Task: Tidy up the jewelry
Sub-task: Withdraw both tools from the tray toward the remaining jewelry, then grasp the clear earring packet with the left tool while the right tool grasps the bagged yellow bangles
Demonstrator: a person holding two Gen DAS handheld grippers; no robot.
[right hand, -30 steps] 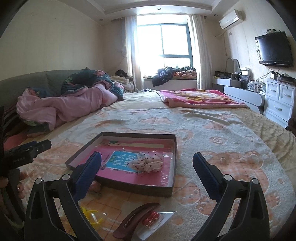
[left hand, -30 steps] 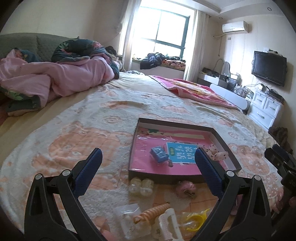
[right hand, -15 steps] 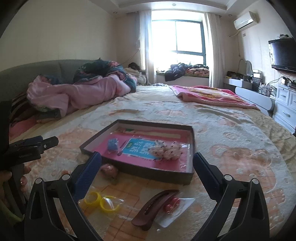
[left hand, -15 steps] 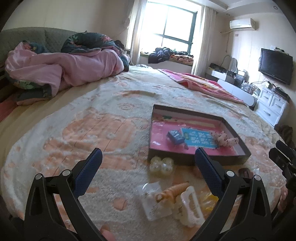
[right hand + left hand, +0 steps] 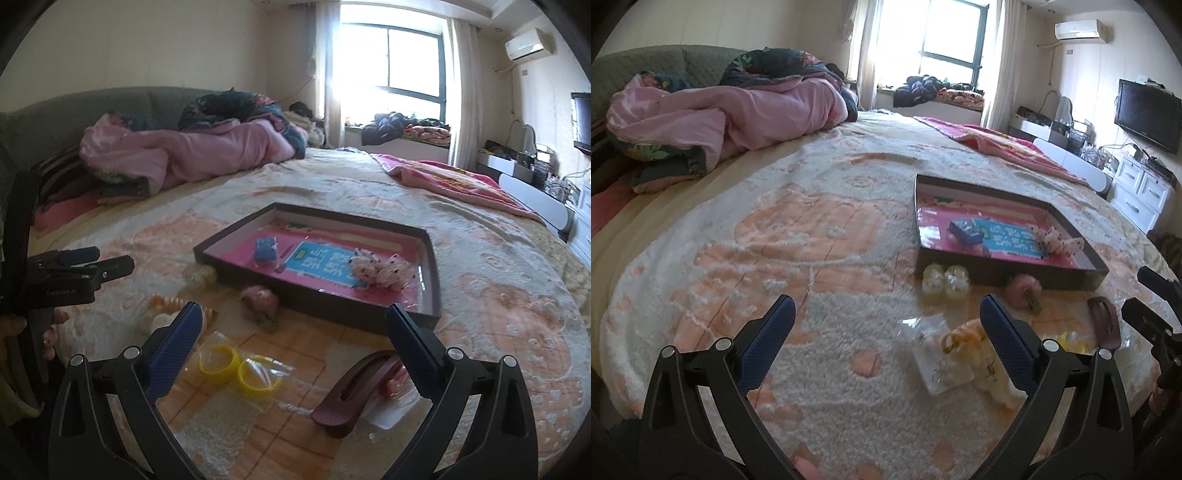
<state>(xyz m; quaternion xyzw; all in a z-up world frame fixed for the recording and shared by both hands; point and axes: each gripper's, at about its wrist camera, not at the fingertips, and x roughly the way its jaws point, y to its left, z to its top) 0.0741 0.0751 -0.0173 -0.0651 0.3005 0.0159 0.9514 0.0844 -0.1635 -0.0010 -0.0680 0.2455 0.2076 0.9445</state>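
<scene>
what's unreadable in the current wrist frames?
- Left wrist: white clip partly behind the left tongs' right finger; packet contents blurred.
- Left wrist: brown hair clip and right tongs near the frame edge.
- Right wrist: red item beside that clip hidden by a finger; tray card text too small.

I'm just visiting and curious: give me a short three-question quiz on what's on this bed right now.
1. True or false: the dark maroon hair clip lies inside the tray.
2. Which item is in the tray? A) yellow rings B) small blue box C) pink flower clip
3. Fill in: the jaws of the left gripper and right gripper are both ____.

Key: 1 false, it lies on the blanket in front; 2 B; 3 open.
</scene>
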